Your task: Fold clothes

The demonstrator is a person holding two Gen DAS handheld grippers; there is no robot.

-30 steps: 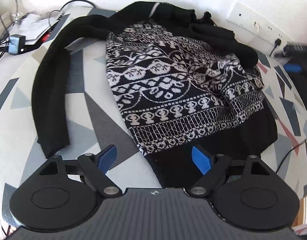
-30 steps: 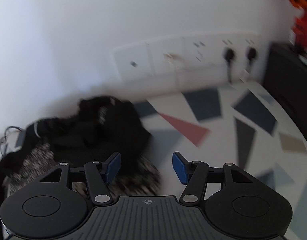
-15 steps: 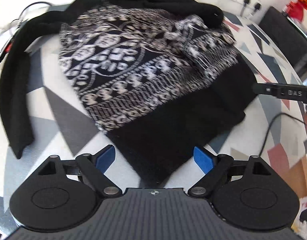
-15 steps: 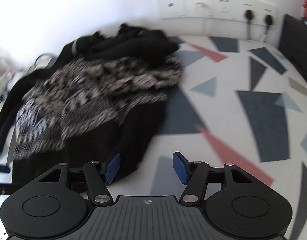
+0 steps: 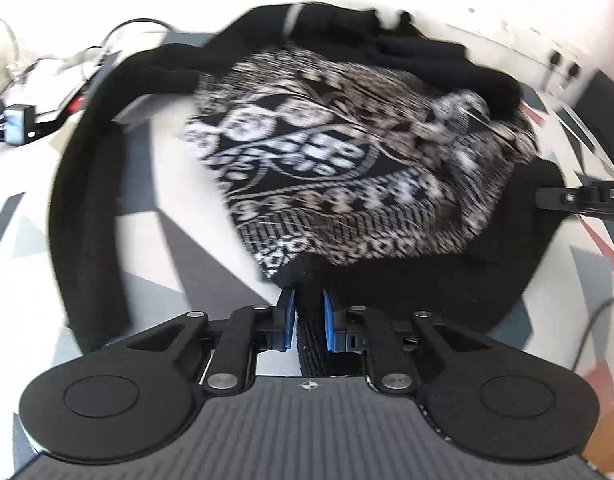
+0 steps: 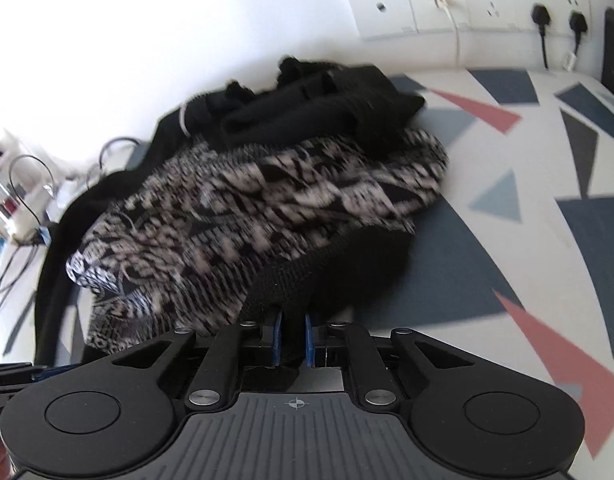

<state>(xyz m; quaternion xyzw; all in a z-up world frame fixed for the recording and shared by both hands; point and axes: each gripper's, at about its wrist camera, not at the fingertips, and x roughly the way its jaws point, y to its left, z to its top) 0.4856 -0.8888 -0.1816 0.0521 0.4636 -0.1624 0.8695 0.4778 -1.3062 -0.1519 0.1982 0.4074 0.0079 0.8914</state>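
Note:
A black sweater with a black-and-white patterned front (image 5: 347,168) lies bunched on the table, one long black sleeve (image 5: 87,200) curving down its left side. My left gripper (image 5: 309,312) is shut on the black ribbed hem at the near left corner. The same sweater (image 6: 267,208) fills the right wrist view, where my right gripper (image 6: 293,332) is shut on the black hem at the near right side. The collar end is crumpled against the wall. Part of the other gripper (image 5: 579,200) shows at the right edge of the left wrist view.
The table wears a white cloth with grey, blue and red triangles (image 6: 547,220). Wall sockets with two black plugs (image 6: 543,16) sit behind it. Cables and a small black box (image 5: 17,128) lie at the far left. A thin cable (image 5: 595,320) runs along the right.
Both grippers went from open to shut on the sweater's black hem. The hem is lifted and the patterned body is bunching toward the wall.

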